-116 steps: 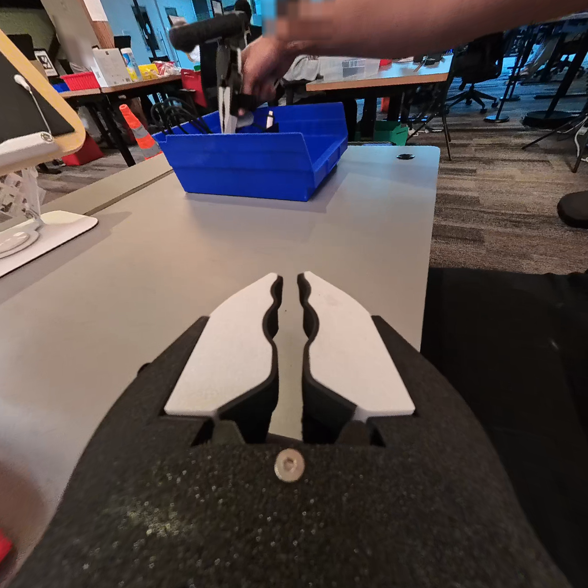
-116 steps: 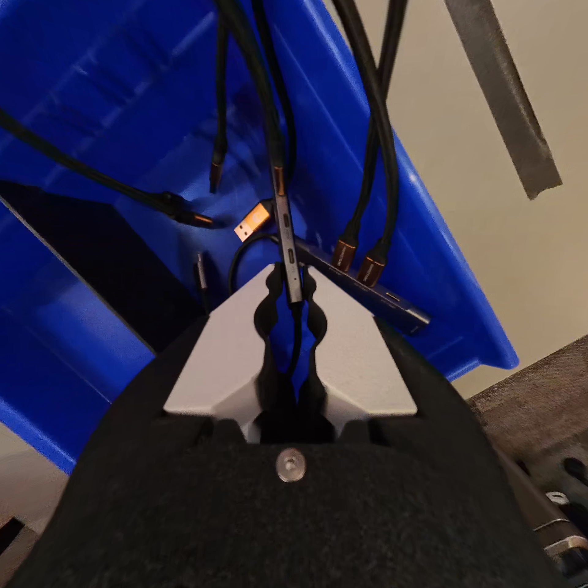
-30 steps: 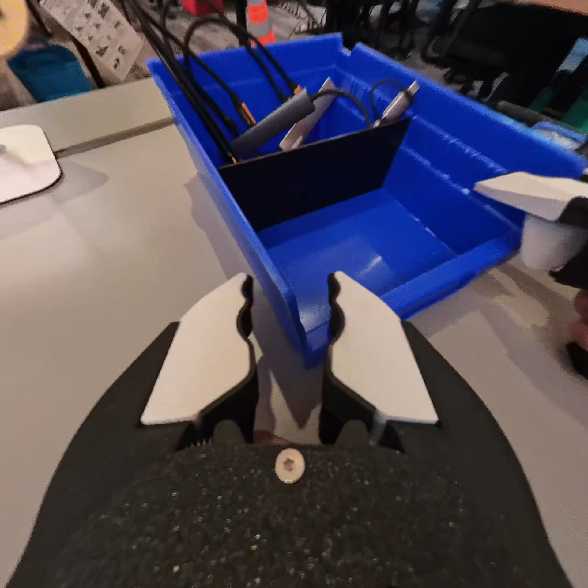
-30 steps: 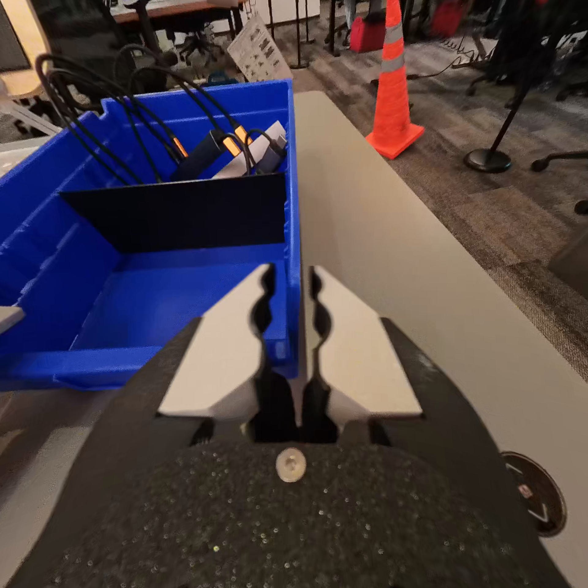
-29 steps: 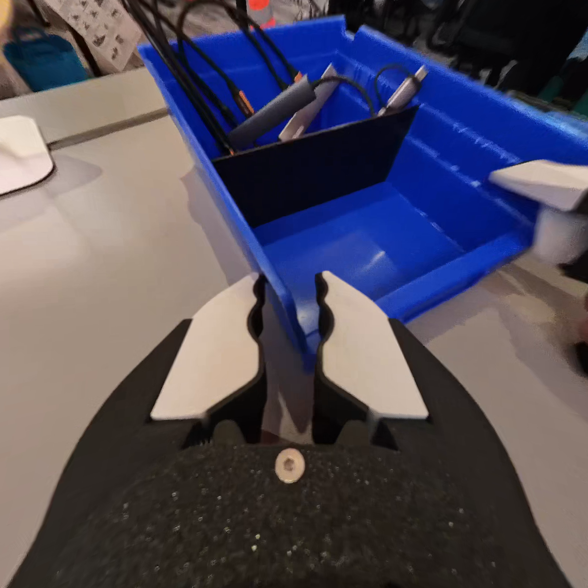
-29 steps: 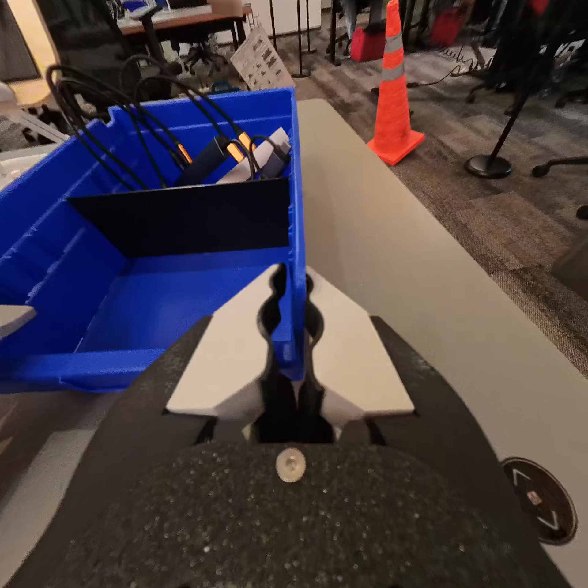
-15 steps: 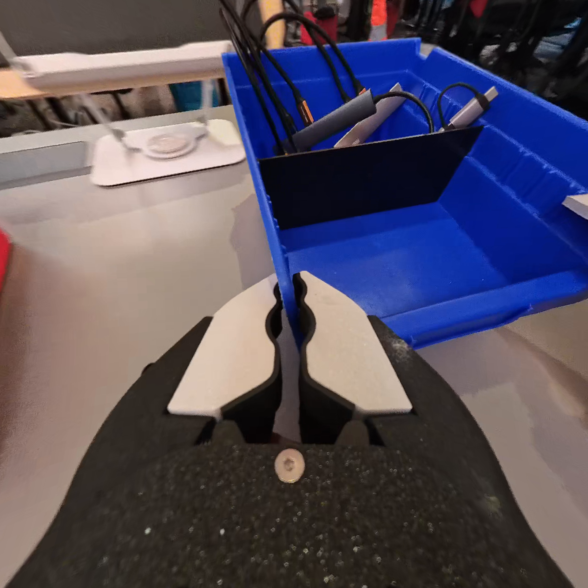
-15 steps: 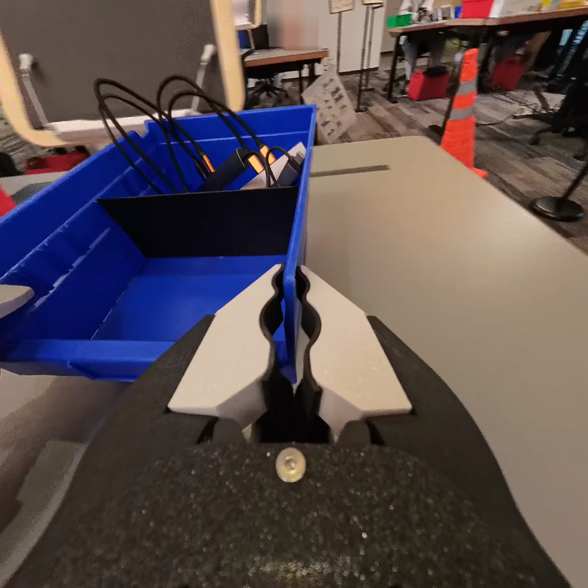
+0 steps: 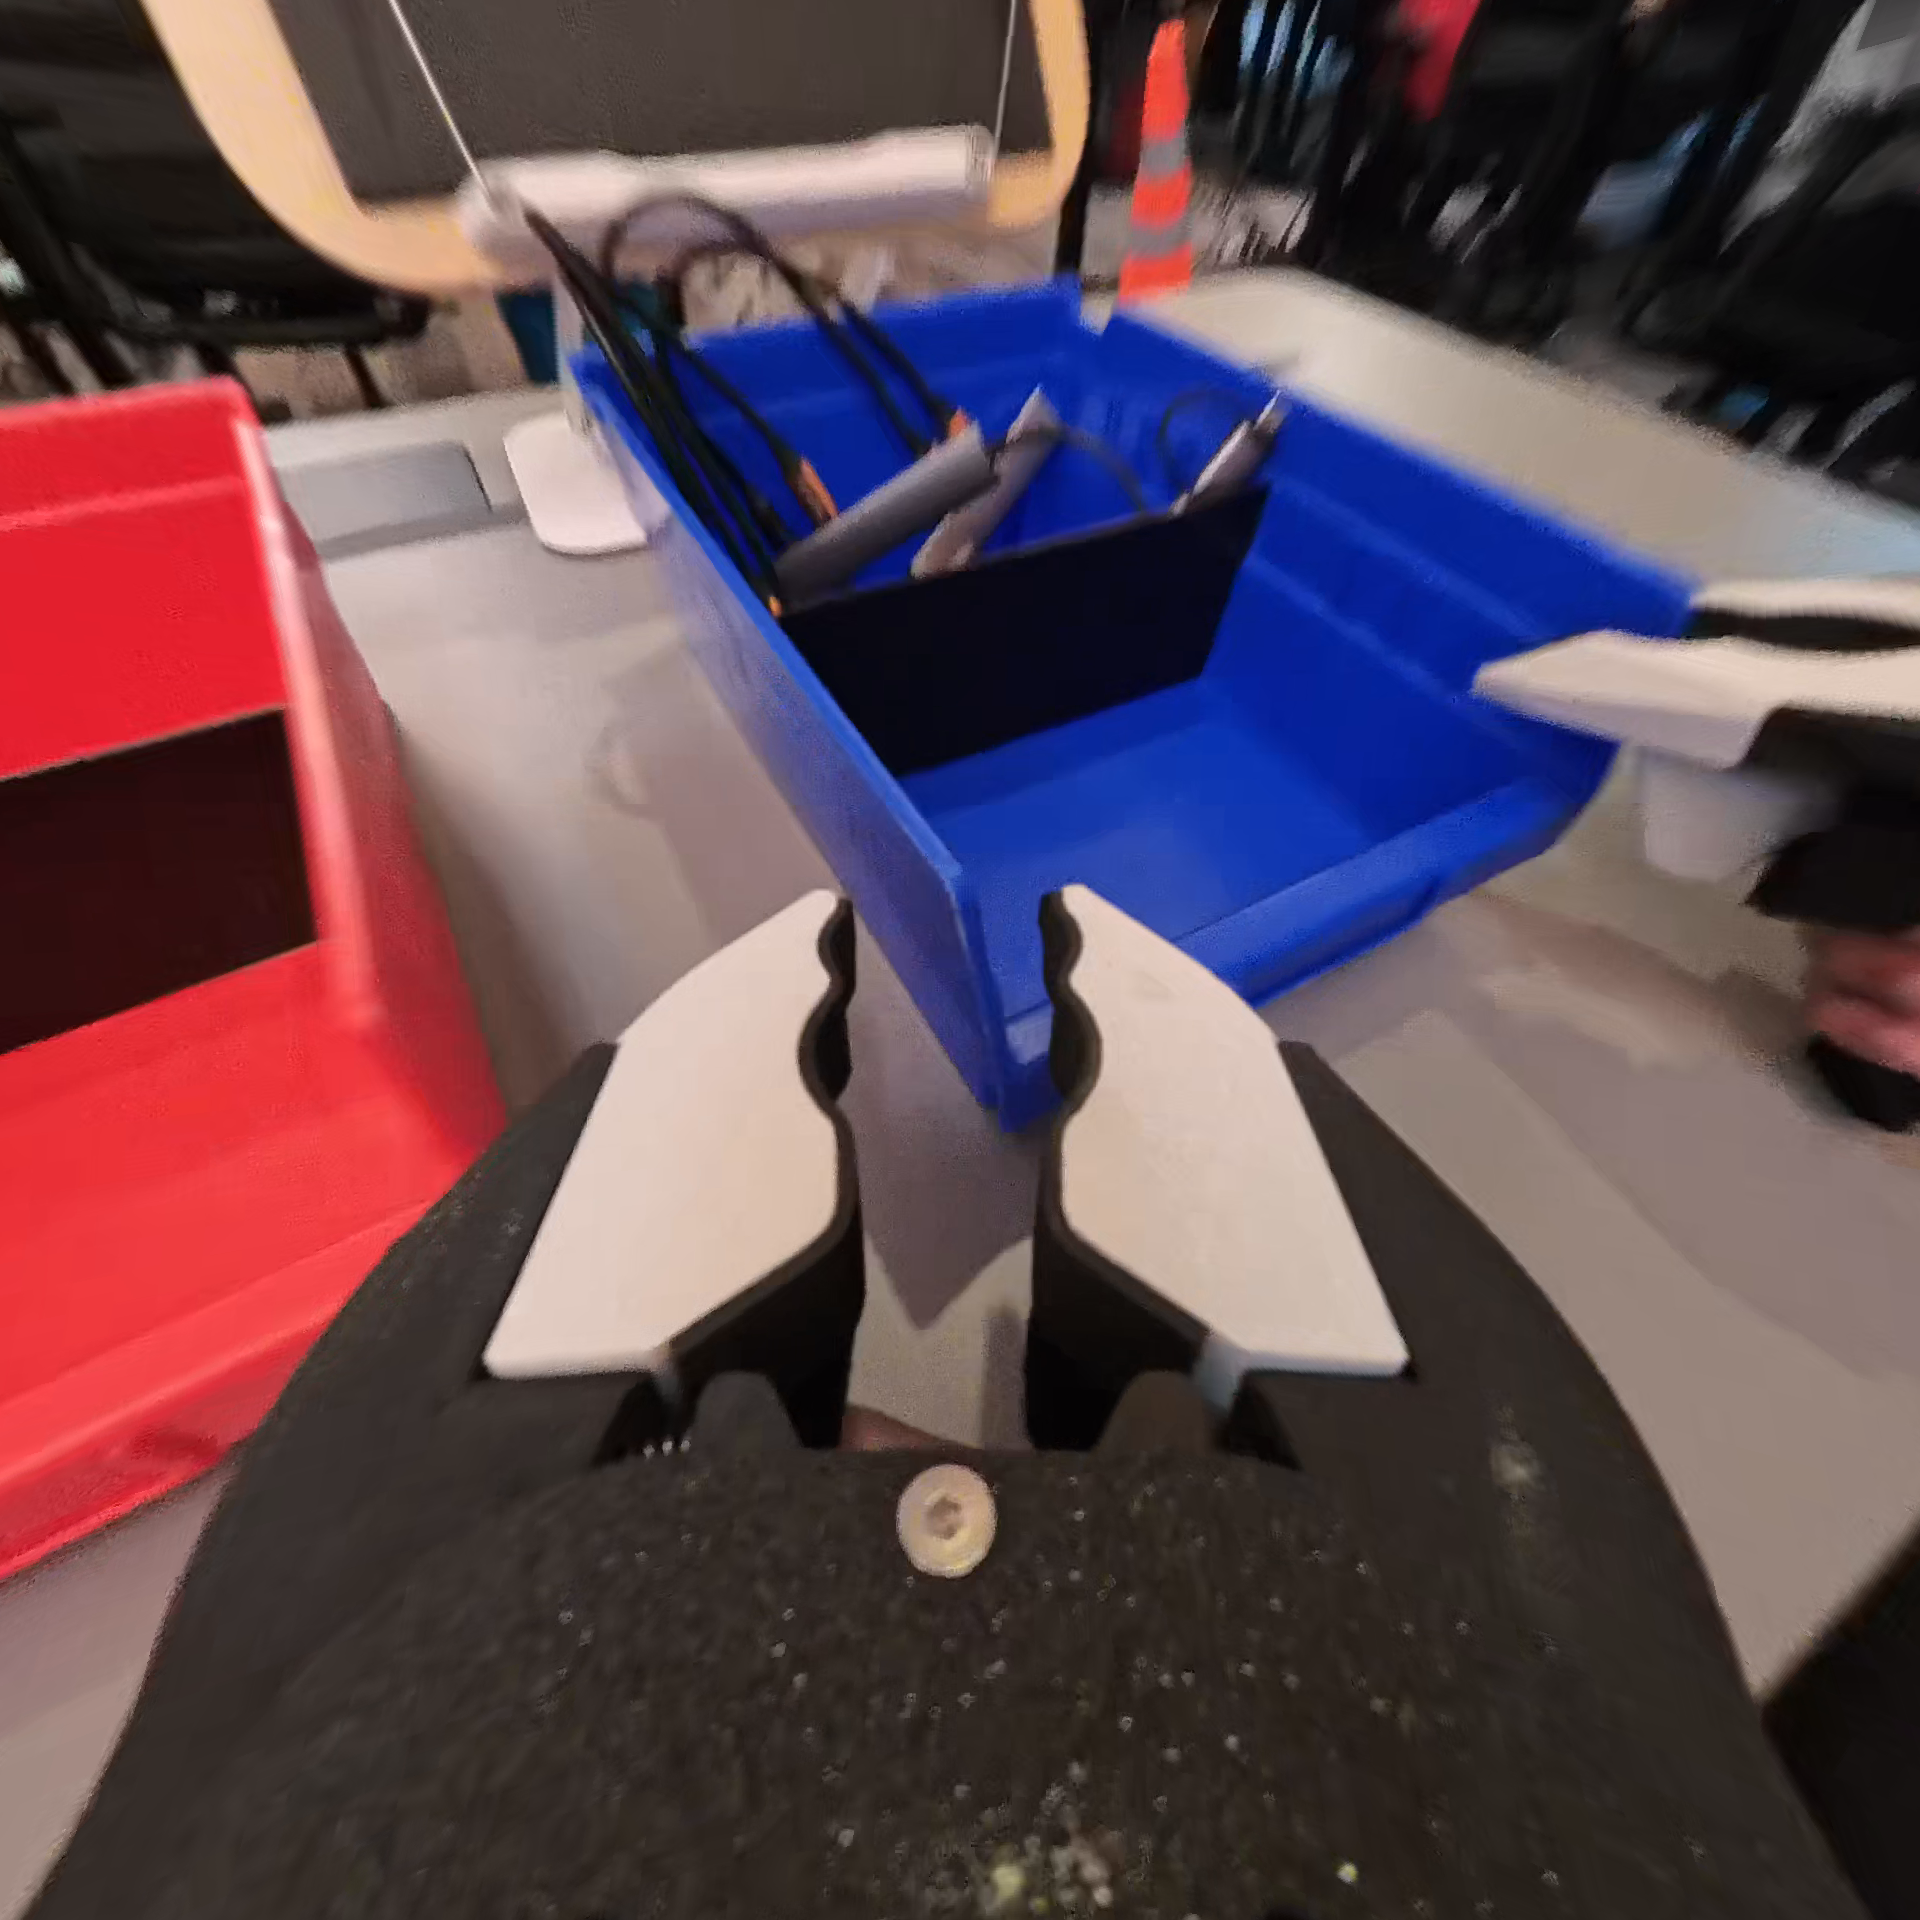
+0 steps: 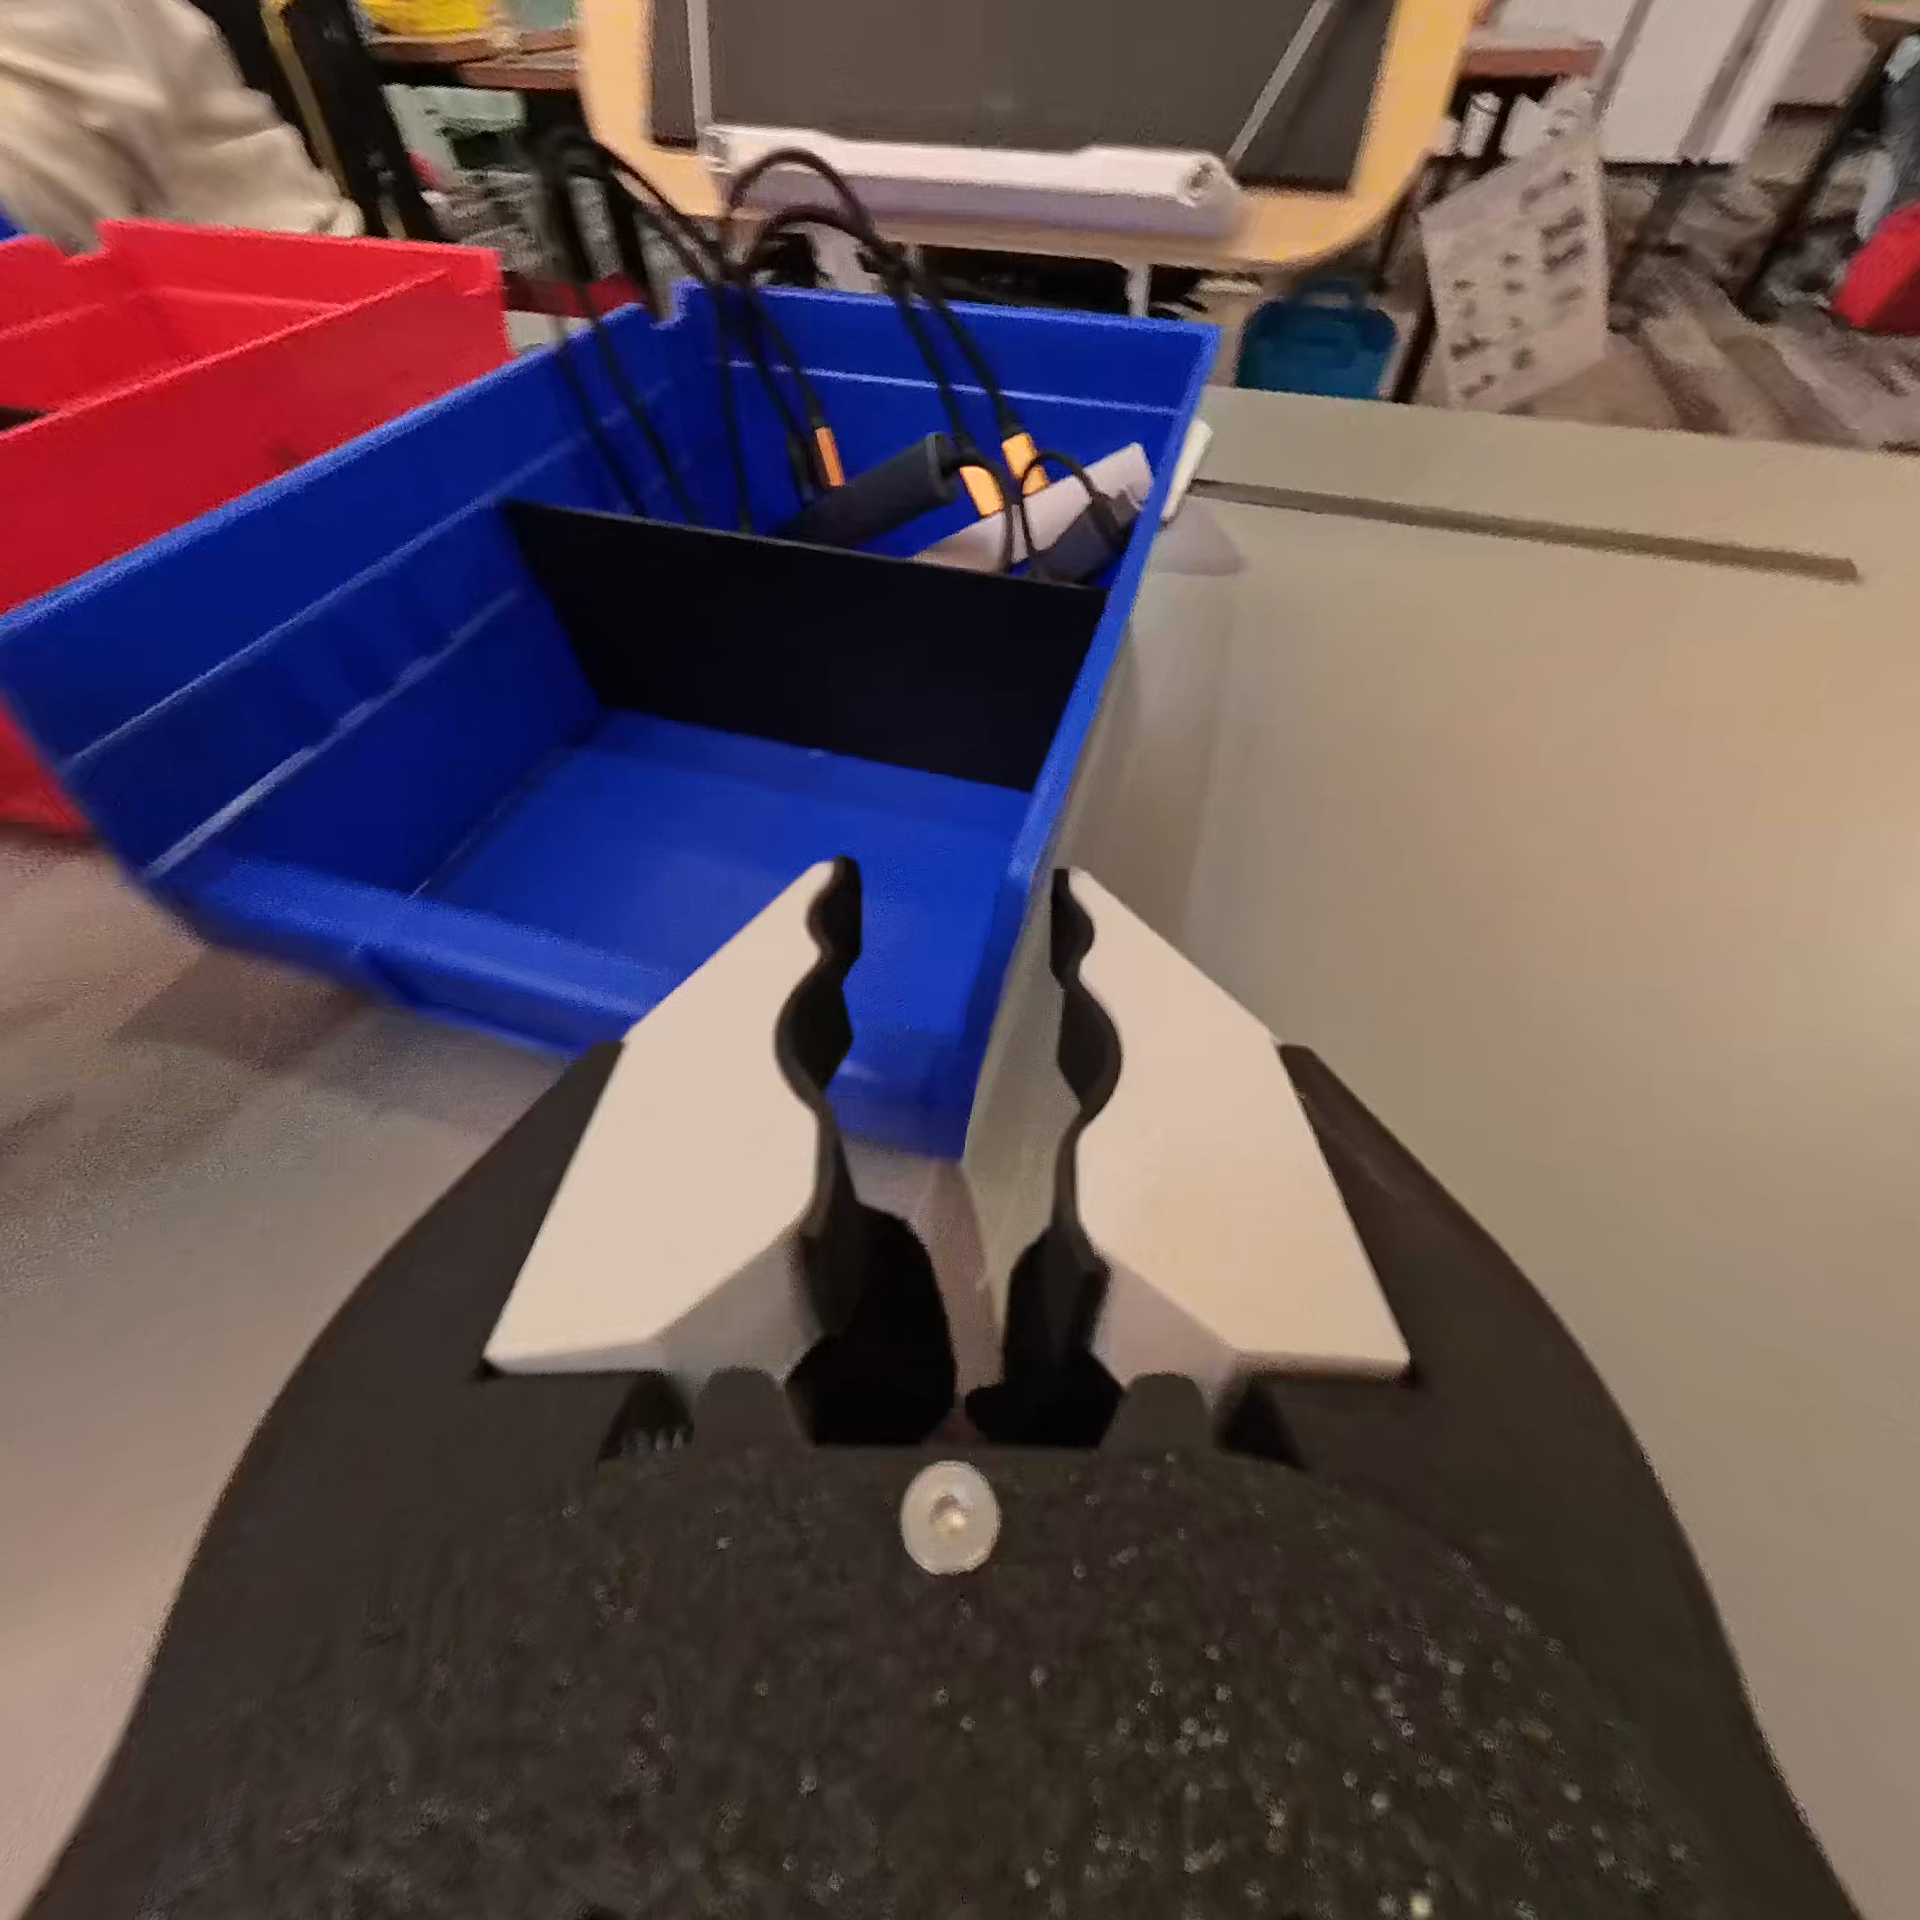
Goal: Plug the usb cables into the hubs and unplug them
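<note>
A blue bin (image 9: 831, 769) stands on the grey table, split by a black divider (image 9: 1018, 644). Its rear compartment holds grey USB hubs (image 9: 883, 509) and black cables (image 9: 665, 395) with orange plugs. My left gripper (image 9: 945, 914) is open and straddles the bin's front left corner without pinching it. My right gripper (image 10: 951, 883) is open and straddles the front end of the bin's (image 10: 312, 644) right wall. The hubs (image 10: 873, 504) and cables (image 10: 790, 343) lie behind the divider (image 10: 810, 644). The right gripper (image 9: 1621, 649) also shows at the bin's right side.
A red bin (image 9: 156, 935) stands close to the blue bin's left, also seen in the right wrist view (image 10: 208, 343). A wood-framed board on a white stand (image 10: 1018, 166) is behind. Bare table (image 10: 1507, 831) lies to the right. An orange cone (image 9: 1164, 177) stands beyond.
Both grippers were shut on the blue bin's side walls half a second ago and have now opened. The bin has been swung round and now sits next to the red bin.
</note>
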Motion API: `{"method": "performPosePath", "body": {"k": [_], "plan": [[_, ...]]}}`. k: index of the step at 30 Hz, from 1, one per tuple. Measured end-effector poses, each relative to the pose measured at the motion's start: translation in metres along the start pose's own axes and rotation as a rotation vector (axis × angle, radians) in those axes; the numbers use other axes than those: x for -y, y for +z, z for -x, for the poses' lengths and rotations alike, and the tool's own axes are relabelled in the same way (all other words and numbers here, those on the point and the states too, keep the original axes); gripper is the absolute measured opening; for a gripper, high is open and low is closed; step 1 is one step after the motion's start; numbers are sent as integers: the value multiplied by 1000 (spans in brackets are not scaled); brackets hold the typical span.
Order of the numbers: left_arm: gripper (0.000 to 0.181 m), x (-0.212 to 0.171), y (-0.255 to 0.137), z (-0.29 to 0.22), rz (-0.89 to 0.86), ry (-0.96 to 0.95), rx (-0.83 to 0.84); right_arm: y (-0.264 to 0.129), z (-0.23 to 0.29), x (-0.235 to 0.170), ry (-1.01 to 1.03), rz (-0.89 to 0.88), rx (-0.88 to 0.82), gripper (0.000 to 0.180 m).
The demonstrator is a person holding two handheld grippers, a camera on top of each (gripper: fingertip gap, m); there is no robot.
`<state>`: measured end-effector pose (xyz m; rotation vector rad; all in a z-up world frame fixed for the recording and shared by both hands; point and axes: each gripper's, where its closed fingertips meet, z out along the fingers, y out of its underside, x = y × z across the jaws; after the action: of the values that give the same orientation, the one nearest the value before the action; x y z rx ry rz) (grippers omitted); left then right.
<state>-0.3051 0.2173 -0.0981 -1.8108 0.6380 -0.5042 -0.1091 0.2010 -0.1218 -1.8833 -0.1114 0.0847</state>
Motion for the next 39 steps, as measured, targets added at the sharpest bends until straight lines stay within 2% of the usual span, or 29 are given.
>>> {"method": "performPosePath", "body": {"k": [3, 7, 8, 10, 14, 15, 16, 17, 18, 22, 25, 28, 29, 31, 32, 35, 39], "plan": [[33, 16, -58, 45, -133, -68, 95, -28, 9, -3, -92, -29, 99, 40], [34, -12, -126, 171, -164, -181, 410, -46, -7, 28, -91, -129, -51, 46], [39, -24, -134, 199, -131, -224, 456, -49, 2, 35, -90, -145, -31, 46], [57, -39, -135, 234, -76, -297, 446, -52, 37, 39, -113, -145, 57, 46], [55, -44, -111, 273, 9, -235, 442, -53, 140, 13, -220, -62, 312, 46], [51, -48, -102, 277, 41, -216, 428, -52, 167, 4, -252, -28, 382, 46], [37, -51, -94, 277, 76, -185, 398, -51, 192, -5, -282, 4, 448, 48], [11, -55, -89, 276, 105, -146, 382, -49, 213, -13, -308, 34, 498, 49], [4, -57, -88, 278, 113, -119, 402, -44, 228, -18, -327, 58, 522, 50], [4, -62, -100, 267, 130, -170, 427, -12, 264, -13, -285, 66, 506, 56], [5, -68, -117, 251, 122, -189, 439, 27, 273, 3, -171, 62, 371, 69], [5, -76, -138, 232, 124, -213, 456, 56, 279, 11, -137, 66, 243, 67], [5, -78, -146, 225, 129, -210, 467, 63, 283, 9, -116, 90, 227, 60], [5, -84, -162, 214, 141, -198, 493, 68, 286, 3, -78, 151, 200, 20], [5, -85, -169, 209, 139, -191, 510, 66, 284, 4, -59, 155, 186, 10], [5, -74, -194, 194, 76, -177, 577, 51, 288, 17, -38, 119, 224, 6], [4, -35, -214, 165, -40, -138, 632, 18, 271, 63, -96, -67, 195, 4]]}}
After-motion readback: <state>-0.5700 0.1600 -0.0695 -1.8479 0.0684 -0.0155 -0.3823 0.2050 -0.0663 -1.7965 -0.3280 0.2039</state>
